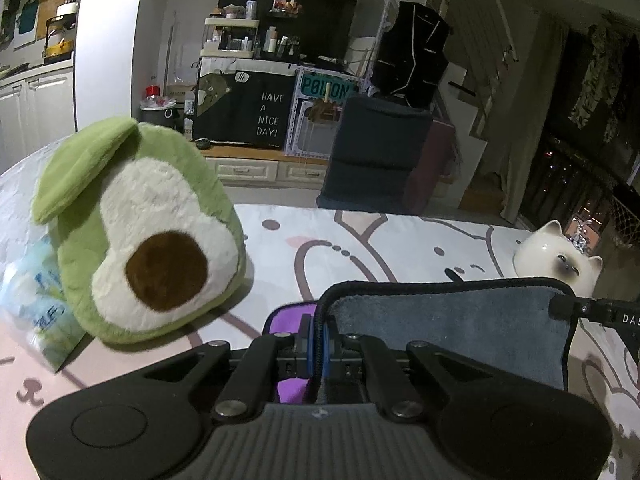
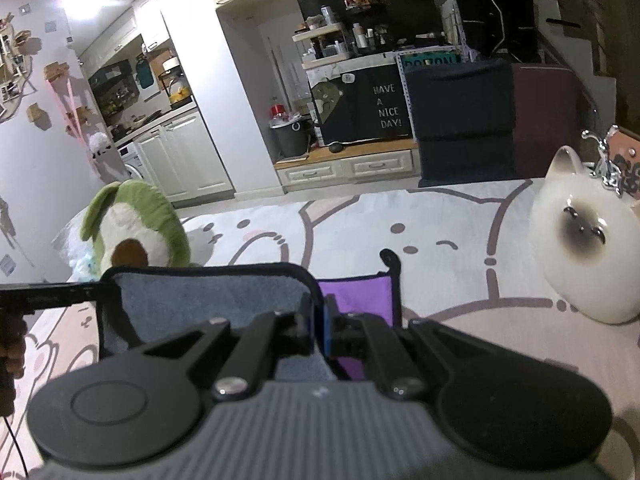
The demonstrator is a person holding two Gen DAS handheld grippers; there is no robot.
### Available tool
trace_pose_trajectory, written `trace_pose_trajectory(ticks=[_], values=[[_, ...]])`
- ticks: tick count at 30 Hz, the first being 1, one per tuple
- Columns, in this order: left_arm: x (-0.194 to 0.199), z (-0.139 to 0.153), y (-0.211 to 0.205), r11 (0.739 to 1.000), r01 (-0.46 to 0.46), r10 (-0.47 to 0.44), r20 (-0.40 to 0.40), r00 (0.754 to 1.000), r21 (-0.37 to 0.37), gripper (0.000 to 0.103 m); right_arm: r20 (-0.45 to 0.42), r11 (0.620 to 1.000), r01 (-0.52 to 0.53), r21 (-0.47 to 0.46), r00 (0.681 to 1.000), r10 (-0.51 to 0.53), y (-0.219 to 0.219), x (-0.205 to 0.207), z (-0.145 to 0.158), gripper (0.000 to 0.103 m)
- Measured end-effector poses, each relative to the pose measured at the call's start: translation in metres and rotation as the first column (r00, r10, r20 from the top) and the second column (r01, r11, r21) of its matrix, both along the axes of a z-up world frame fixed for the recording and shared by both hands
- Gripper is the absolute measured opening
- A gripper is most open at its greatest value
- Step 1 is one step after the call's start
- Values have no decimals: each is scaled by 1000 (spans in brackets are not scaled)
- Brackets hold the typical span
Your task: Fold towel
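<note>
The worktop [image 1: 400, 240] with its pink-and-white cartoon cover fills the middle of both views. The towel [image 1: 452, 320], grey with a dark trim and a purple side showing, is lifted off the cover and stretched between the two tools, sitting lower centre in both frames.

The left tool [image 1: 316, 354] points forward along the worktop, jaws squeezed together on the towel's trimmed edge, with a bit of purple peeking out on the left of the fingers. The right tool [image 2: 320, 330] is in the same forward pose, clamped tight on the towel [image 2: 208, 300] edge too, grey to its left and purple to its right. Each tool shows up at the edge of the other's view: mid right in the left wrist view, mid left in the right wrist view.

The avocado plushie [image 1: 136, 240] sits left of the towel, leaning on a crinkly plastic pack [image 1: 32, 292]. The white cat figurine [image 2: 588, 240] stands on the right side, apart from the towel. A shiny metal thing behind it is too blurry to tell.
</note>
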State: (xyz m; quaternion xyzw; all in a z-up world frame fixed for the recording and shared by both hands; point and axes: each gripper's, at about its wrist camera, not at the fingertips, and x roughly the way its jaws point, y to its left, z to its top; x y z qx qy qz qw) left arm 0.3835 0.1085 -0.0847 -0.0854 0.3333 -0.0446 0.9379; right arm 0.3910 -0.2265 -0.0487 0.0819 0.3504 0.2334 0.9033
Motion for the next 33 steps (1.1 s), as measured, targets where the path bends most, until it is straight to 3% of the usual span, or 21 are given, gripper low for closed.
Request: trace_pose_trajectory(ticks=[33], values=[[80,-18,1,997,9,-3,-87,996,73,5,-59,992,-5,-123,998,-2,33,73,-10,6]])
